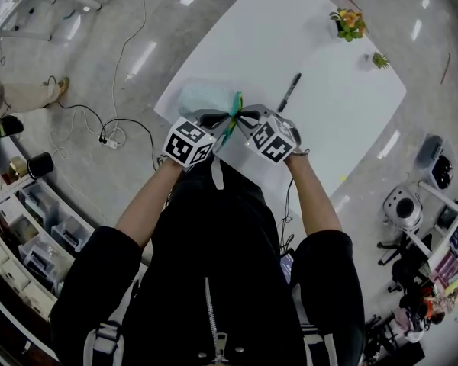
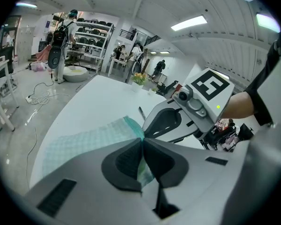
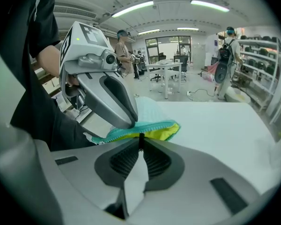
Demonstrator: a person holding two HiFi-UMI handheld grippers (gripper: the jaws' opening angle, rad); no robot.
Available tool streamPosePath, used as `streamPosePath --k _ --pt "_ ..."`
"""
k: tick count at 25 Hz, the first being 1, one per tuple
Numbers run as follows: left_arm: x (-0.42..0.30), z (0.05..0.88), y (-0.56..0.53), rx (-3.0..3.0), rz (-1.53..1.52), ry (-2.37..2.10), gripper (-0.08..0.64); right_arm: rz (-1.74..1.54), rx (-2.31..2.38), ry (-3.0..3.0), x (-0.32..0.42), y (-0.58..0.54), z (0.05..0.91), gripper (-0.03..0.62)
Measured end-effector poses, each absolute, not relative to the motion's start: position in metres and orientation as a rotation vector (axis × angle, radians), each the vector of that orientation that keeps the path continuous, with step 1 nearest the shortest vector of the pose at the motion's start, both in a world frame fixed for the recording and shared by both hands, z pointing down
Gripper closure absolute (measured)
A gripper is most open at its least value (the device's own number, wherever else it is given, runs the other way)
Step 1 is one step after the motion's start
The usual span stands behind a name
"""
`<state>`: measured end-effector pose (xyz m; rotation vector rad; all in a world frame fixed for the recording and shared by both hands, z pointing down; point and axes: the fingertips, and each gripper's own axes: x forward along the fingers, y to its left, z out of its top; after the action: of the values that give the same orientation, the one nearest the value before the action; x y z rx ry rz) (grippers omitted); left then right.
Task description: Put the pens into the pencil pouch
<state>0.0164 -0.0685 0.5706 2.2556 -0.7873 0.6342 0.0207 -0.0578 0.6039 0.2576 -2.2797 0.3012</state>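
A teal mesh pencil pouch (image 1: 201, 97) with a yellow lining lies near the white table's (image 1: 343, 120) front edge. My left gripper (image 1: 226, 119) is shut on the pouch's end; in the left gripper view teal fabric (image 2: 141, 165) runs between its closed pads (image 2: 127, 162). My right gripper (image 1: 244, 118) faces it from the right, shut on a thin dark tab (image 3: 139, 138) at the zipper edge of the pouch (image 3: 147, 125). A black pen (image 1: 288, 92) lies on the table beyond the right gripper, also visible as the pen (image 2: 141, 112) in the left gripper view.
Two small potted plants (image 1: 349, 23) (image 1: 379, 59) stand at the table's far right. A power strip with cables (image 1: 111, 139) lies on the floor to the left, with storage shelves (image 1: 30, 227) beyond. Equipment (image 1: 403, 208) stands to the right.
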Motion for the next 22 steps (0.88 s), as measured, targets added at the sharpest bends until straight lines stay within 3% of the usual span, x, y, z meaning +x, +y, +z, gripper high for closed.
streamPosePath --k 22 --pt "0.006 0.558 -0.067 2.248 0.495 -0.705 0.526 0.115 0.344 -2.326 0.002 -0.061 0.596 0.549"
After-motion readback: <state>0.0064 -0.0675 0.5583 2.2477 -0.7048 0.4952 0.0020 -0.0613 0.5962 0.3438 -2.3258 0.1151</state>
